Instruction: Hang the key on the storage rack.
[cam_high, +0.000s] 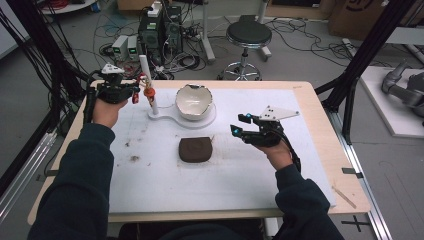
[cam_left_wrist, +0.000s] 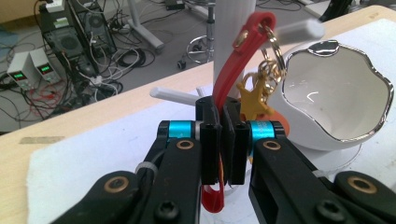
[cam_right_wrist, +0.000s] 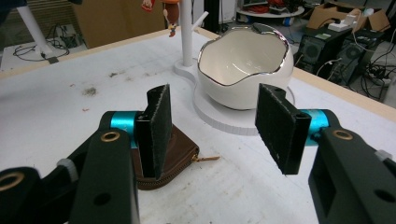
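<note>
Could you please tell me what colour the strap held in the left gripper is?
Red; the strap shows best in the left gripper view.

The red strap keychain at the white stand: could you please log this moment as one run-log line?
left gripper: shut on red strap keychain | keychain ring: on white stand peg | right gripper: open, near brown pouch

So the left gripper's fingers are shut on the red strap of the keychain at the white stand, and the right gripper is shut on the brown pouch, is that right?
Not quite: the right gripper is open and holds nothing; the brown pouch lies on the table beyond its fingers, as the right gripper view shows. The left gripper is indeed shut on the red strap at the white stand.
</note>
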